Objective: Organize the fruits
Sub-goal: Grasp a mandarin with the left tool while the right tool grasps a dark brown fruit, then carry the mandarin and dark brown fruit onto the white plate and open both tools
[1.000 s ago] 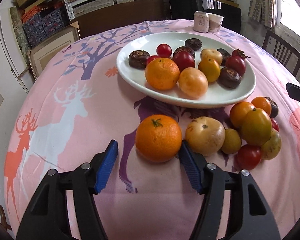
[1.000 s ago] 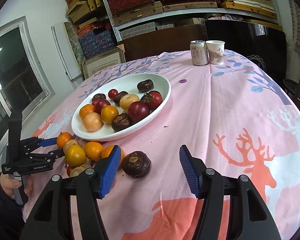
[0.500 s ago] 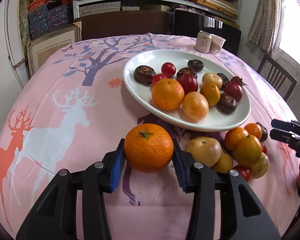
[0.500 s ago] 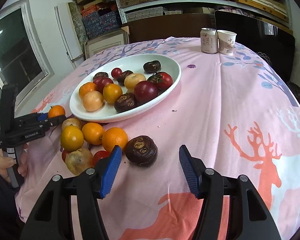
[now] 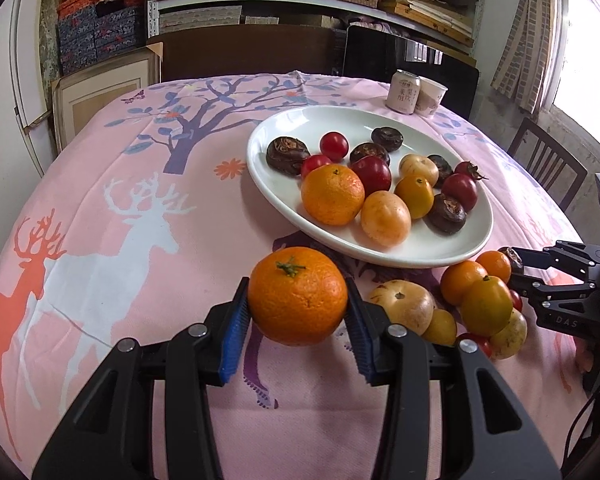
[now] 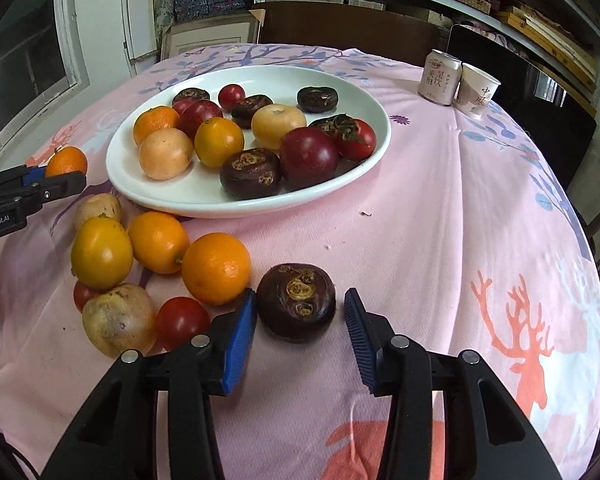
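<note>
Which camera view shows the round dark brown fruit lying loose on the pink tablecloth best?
The right wrist view: the dark brown fruit fills the foreground between the closing right gripper. In the left wrist view only its edge peeks behind the oranges.

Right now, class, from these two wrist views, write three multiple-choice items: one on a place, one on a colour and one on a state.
1. Where does the drink can stand relative to the white plate?
A. on it
B. beyond it, beside the paper cup
C. in front of it, among loose fruit

2. What colour are the pads on the left gripper?
A. blue
B. red
C. yellow

3. What is the left gripper's state?
A. open over bare cloth
B. shut on a tomato
C. shut on the orange

Answers:
1 B: the can and cup stand together past the plate's far rim.
2 A: ribbed blue pads line both jaws.
3 C: both pads press the orange's sides.
</note>
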`<state>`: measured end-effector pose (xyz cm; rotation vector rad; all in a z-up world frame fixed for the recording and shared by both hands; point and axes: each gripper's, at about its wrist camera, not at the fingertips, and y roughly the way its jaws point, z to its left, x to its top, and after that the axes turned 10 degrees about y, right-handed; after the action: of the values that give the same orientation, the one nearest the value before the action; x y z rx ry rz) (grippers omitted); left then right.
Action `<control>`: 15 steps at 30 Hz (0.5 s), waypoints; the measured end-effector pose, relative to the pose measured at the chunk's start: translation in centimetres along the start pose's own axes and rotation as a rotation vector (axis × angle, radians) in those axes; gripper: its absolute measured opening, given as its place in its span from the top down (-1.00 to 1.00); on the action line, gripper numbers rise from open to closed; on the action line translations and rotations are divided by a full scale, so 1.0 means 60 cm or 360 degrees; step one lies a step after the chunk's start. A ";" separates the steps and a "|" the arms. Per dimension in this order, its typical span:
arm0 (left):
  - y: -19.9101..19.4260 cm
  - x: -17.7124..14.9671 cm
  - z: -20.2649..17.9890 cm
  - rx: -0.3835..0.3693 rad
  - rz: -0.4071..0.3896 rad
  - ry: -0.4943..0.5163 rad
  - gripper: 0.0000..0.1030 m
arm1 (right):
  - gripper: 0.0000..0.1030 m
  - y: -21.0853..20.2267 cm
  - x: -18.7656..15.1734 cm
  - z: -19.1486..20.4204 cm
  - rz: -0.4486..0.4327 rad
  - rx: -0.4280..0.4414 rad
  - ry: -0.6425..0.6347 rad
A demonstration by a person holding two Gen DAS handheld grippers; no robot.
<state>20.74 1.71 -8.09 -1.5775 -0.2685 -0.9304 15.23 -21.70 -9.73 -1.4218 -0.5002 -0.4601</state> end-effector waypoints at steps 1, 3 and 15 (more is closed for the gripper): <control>0.000 0.000 0.001 0.0001 -0.0001 -0.0003 0.15 | 0.12 0.000 0.000 -0.002 -0.0002 0.0016 0.0014; 0.000 0.000 0.002 -0.0002 -0.0001 -0.0010 0.15 | 0.23 -0.004 0.000 -0.008 -0.0013 0.0052 0.0050; -0.018 0.001 -0.003 -0.0015 -0.0079 0.0006 0.15 | 0.24 -0.071 -0.023 -0.038 -0.0184 0.0173 0.0207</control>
<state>20.01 1.80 -7.24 -1.5836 -0.3021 -0.9745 11.79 -24.39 -7.26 -1.2544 -0.4962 -0.6055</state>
